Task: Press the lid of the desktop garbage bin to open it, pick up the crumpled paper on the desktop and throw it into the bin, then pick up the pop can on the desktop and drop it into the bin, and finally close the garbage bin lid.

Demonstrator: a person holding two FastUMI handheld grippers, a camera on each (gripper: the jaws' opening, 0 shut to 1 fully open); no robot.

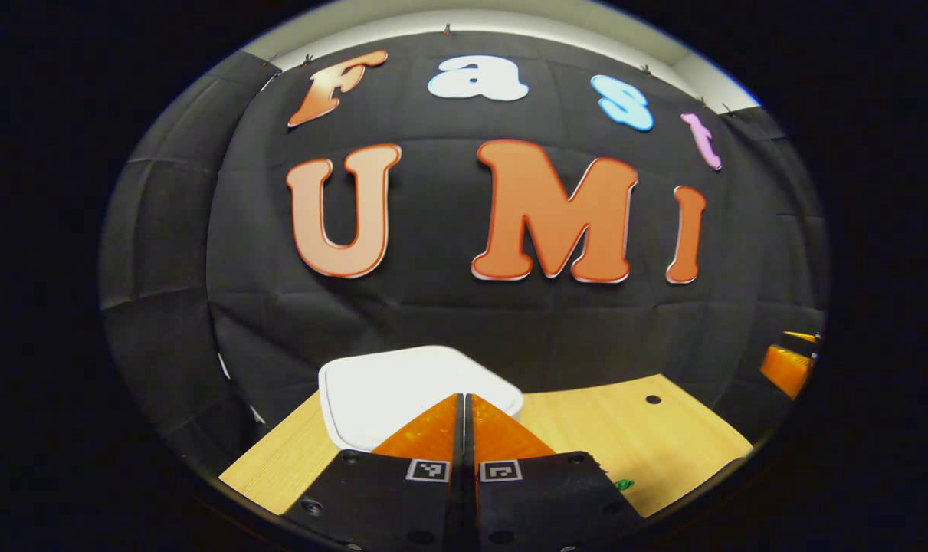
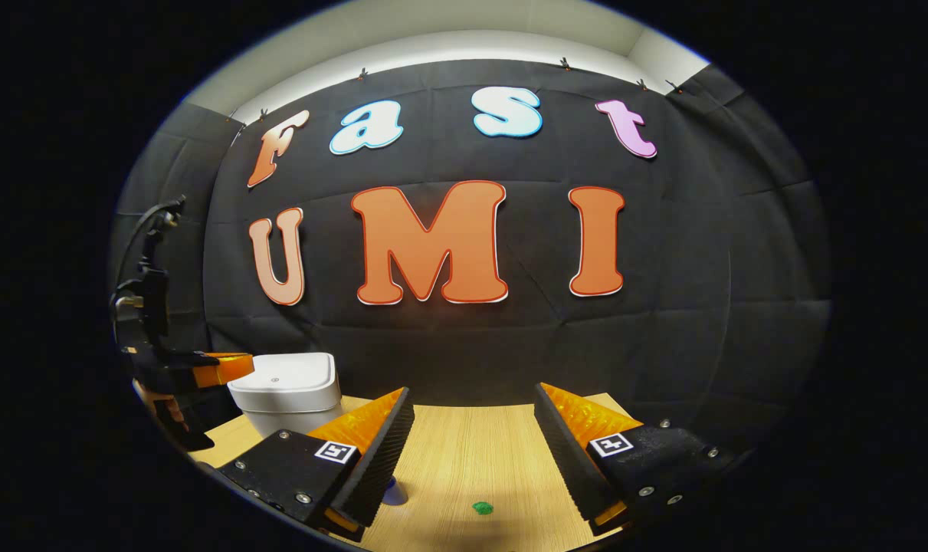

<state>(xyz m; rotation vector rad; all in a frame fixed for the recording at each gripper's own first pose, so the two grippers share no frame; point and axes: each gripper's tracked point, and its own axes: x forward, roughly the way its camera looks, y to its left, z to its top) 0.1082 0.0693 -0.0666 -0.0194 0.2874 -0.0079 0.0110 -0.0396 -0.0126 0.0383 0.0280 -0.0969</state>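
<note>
hovering my left claw (image 1: 466, 406) with fingers pressed together, empty, tips over the bin's closed white lid (image 1: 387, 383). my right claw (image 2: 471, 429) gapes wide, empty, above the table (image 2: 464, 460); the bin (image 2: 287, 395) stands far left.

White garbage bin (image 2: 289, 391), light wood-grain table (image 2: 471, 452), small green speck (image 2: 483, 507)

This is a recording booth, a staged set rather than a lived-in room. Black cloth (image 2: 663, 322) pinned up with clips walls in the back and both sides, with a plain pale wall (image 2: 448, 34) showing above it at the top of the frame. Along the bottom runs a light wooden surface (image 2: 471, 452) carrying a small white bin (image 2: 287, 387).
</note>
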